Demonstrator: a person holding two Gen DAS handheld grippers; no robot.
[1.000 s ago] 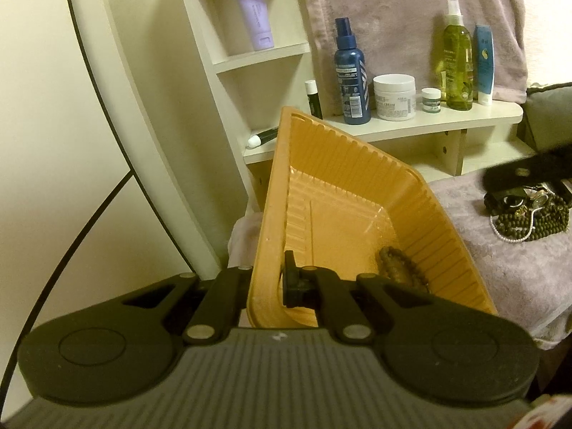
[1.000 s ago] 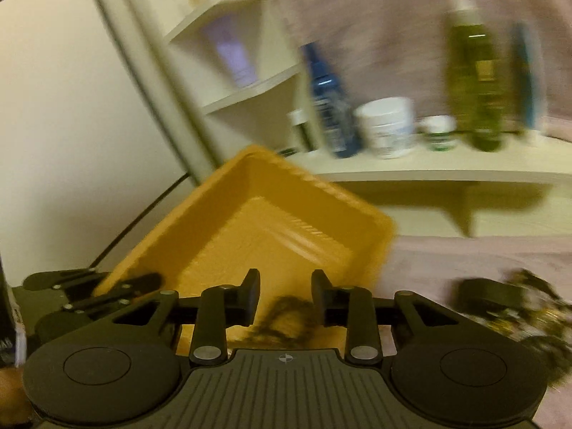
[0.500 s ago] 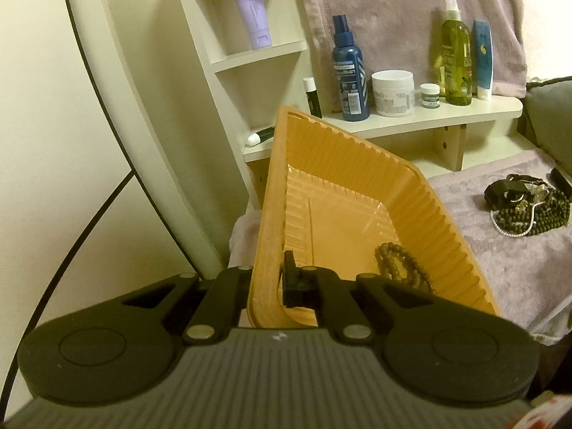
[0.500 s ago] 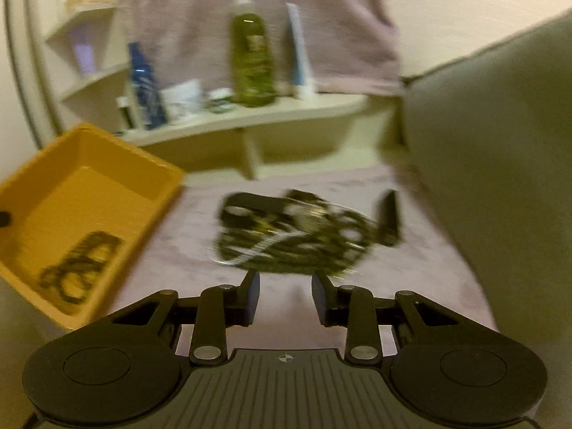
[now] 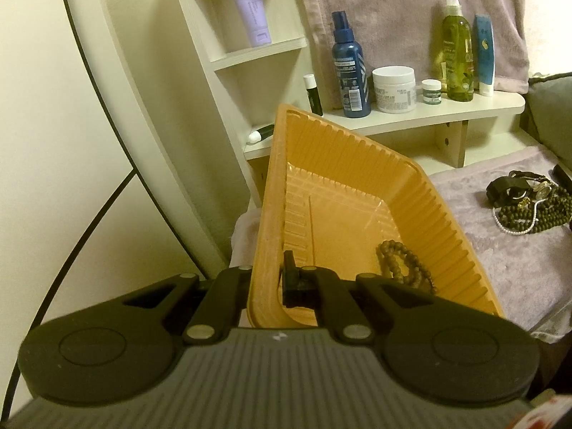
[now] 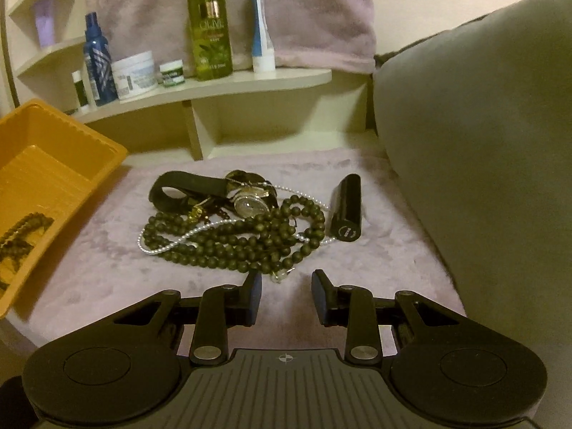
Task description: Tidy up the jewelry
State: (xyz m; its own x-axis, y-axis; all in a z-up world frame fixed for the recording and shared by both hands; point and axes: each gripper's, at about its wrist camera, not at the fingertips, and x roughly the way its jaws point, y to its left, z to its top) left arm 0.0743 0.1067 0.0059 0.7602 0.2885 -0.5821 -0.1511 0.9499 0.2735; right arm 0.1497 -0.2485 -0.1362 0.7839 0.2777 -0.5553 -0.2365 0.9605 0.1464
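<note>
Two grippers, two jobs: my left gripper (image 5: 266,282) has its fingers clenched on the near wall of the orange tray (image 5: 357,193), one finger inside and one outside, so the tray stays tilted up and steady beside the pile; my right gripper (image 6: 285,295) hovers low with fingers released and nothing between them, aimed at the jewelry

Going down in size, the grey cushion (image 6: 482,143) walls off the right side, and the mauve towel (image 6: 107,250) covers the surface, I judge to keep beads from rolling or scratching. Behind it the shelf (image 6: 250,82) carries bottles and jars that are no part of this job

On the towel lies the jewelry pile (image 6: 232,221): dark bead strands (image 6: 228,243) looped over each other, a black strap (image 6: 193,186), a watch (image 6: 250,205) and a thin pearl string (image 6: 171,243) threaded through. Everything is tangled, so pulling one piece may drag the rest. A black tube (image 6: 345,207) lies just beside the pile on its right

One brown bead bracelet (image 5: 404,264) already sits in the tray's low corner, where the tilt lets it settle. Most of the sorting is not yet done; the nearest bead loop, just ahead of my right fingers, looks the easiest next pick
</note>
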